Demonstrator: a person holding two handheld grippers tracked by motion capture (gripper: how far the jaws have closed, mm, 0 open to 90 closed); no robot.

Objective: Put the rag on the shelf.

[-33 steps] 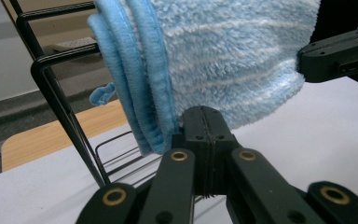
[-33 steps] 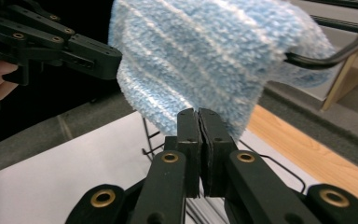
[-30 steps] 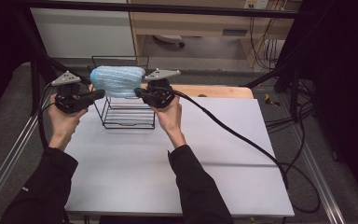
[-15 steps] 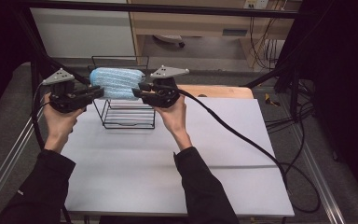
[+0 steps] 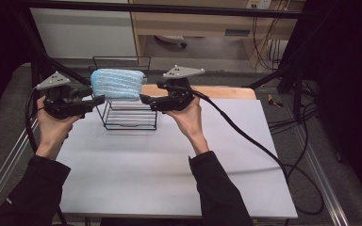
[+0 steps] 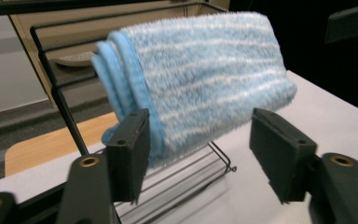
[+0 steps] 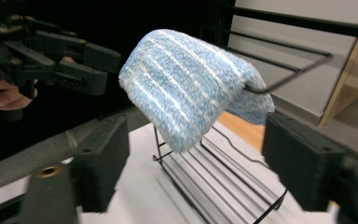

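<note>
A folded blue striped towel (image 5: 118,84) hangs over the top bar of a black wire rack (image 5: 131,117) at the back of the white table. My left gripper (image 5: 95,100) is just left of the towel, my right gripper (image 5: 146,100) just right of it, both level and pointing at it. Both have just been opening. In the left gripper view the towel (image 6: 200,84) lies beyond the left gripper (image 6: 203,161), with nothing pressed between its pads. In the right gripper view the towel (image 7: 186,88) hangs ahead of the right gripper (image 7: 205,163), whose jaws stand wide and hold nothing.
The white table (image 5: 169,165) stretches toward me in front of the rack. A wooden board (image 5: 221,91) lies behind the right gripper. The right gripper's cable (image 5: 250,141) trails across the table's right side. The other gripper (image 7: 51,56) appears at the left of the right gripper view.
Both grippers have let go of the towel's ends and pulled apart and slightly up, left one leftward, right one rightward. The towel stays draped on the rack.
</note>
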